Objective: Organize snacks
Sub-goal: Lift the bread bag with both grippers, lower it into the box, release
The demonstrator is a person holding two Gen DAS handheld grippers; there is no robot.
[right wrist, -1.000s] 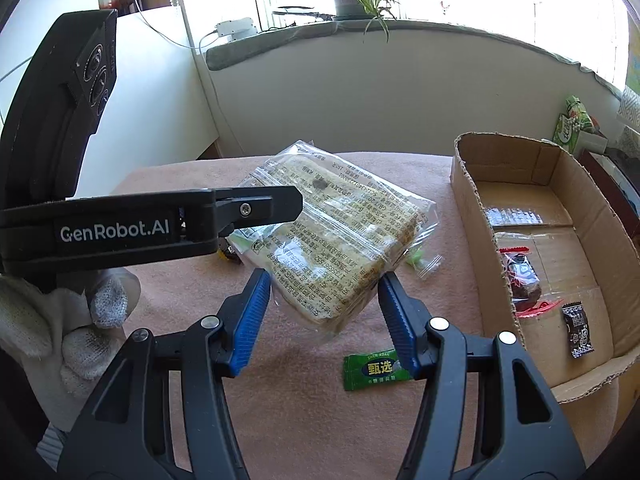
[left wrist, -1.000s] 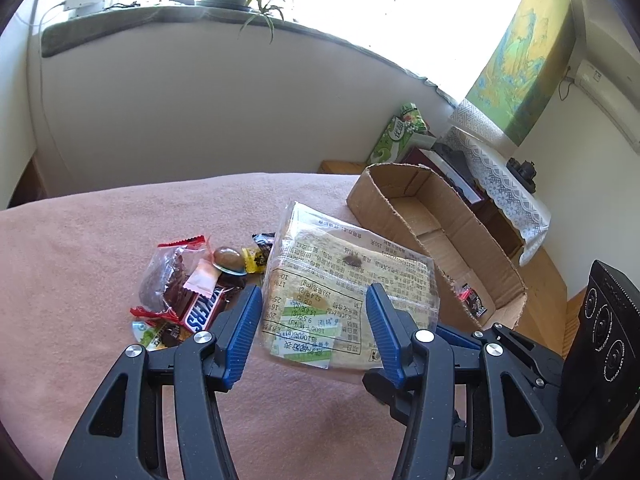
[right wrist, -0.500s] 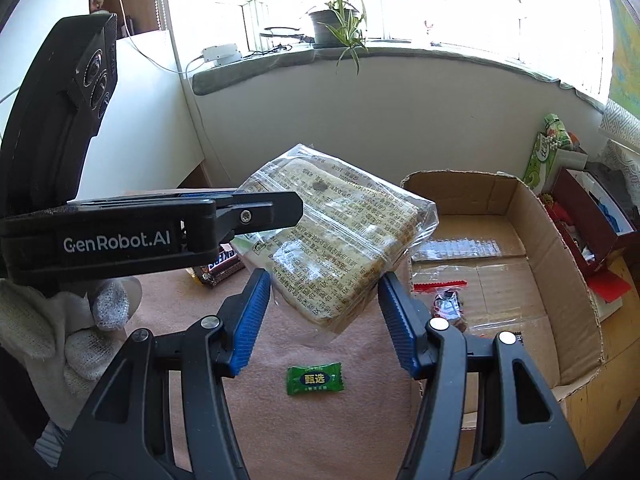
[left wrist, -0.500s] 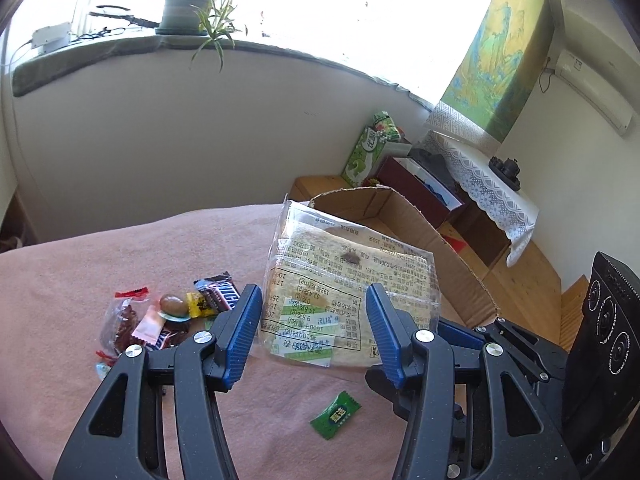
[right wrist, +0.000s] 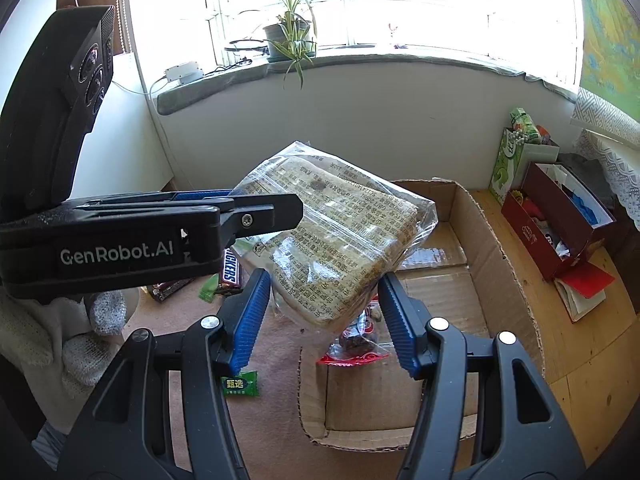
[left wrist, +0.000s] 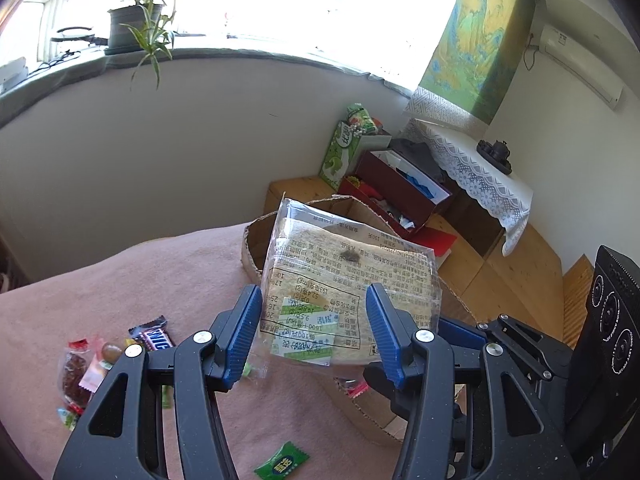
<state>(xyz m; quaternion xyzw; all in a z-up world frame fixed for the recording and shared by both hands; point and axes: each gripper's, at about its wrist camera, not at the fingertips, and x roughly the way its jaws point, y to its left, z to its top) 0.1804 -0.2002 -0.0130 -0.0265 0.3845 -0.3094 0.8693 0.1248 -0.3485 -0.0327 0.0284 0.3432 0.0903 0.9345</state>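
Bread in its clear printed bag point(left wrist: 348, 300) hangs in the air between my two grippers, lifted off the pink cloth point(left wrist: 132, 280) and held partly over the near end of the cardboard box point(right wrist: 488, 248). My left gripper point(left wrist: 312, 332) clamps the bag's left end, its blue pads pressed on either side of the slices. My right gripper point(right wrist: 320, 312) pinches the right end the same way, jaws about half spread around the loaf. From the right wrist view the left gripper point(right wrist: 264, 216) comes in from the left, a gloved hand point(right wrist: 80, 344) behind it. Inside the box, under the bag, lies a red-edged snack packet point(right wrist: 356, 344). On the cloth near me sits a green candy point(right wrist: 239, 384); farther left are a Snickers bar point(left wrist: 154, 336) and a small heap of wrapped sweets point(left wrist: 84, 368). A potted plant point(right wrist: 288, 36) stands on the far windowsill.
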